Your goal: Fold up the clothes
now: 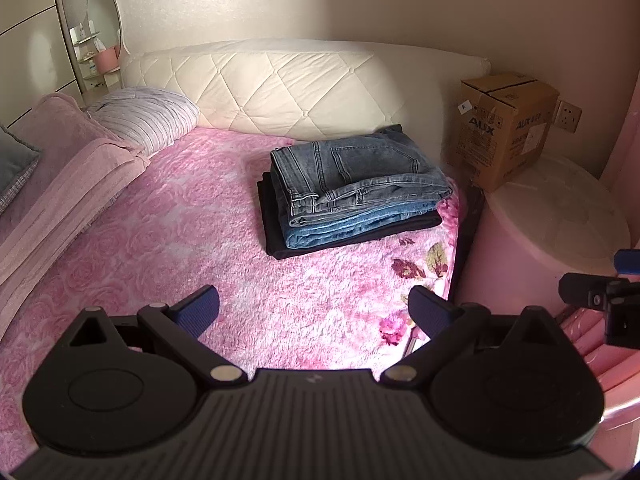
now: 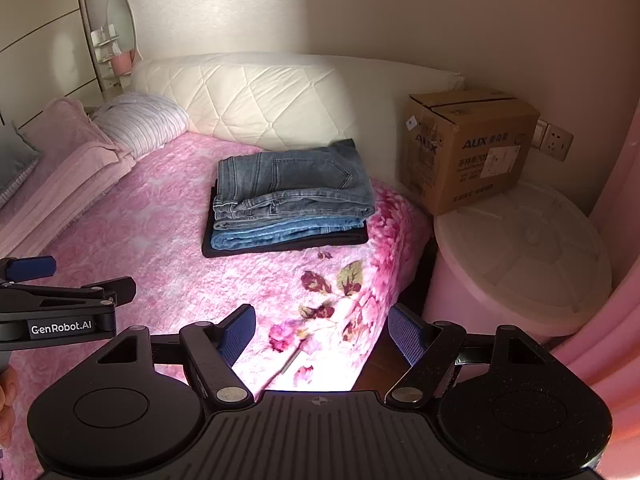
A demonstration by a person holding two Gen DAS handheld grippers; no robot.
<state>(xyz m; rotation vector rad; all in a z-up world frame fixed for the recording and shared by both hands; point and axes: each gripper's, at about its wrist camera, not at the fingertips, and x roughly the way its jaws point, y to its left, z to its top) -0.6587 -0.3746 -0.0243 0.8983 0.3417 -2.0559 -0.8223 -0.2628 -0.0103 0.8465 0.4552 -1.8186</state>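
Both pairs of tongs hang empty over the near end of the bed: the left tongs (image 1: 314, 312) stand spread wide with nothing between the blue pads, and the right tongs (image 2: 322, 334) are just as wide and just as bare, tilted down at the pink rose blanket (image 1: 180, 240). From the left tongs the stack of folded clothes (image 1: 352, 188) lies at about one o'clock, well apart; from the right ones it sits nearer eleven. Grey-blue jeans lie on top, lighter denim under them, and something dark at the bottom. I'd judge the pile was set near the headboard (image 1: 296, 84) to keep the middle of the bed free for folding. No loose garment shows anywhere, so whether more remains is hidden from here. The cardboard box (image 2: 468, 148) stands on a round pink stand at two o'clock, its print too small to read beyond the brand.
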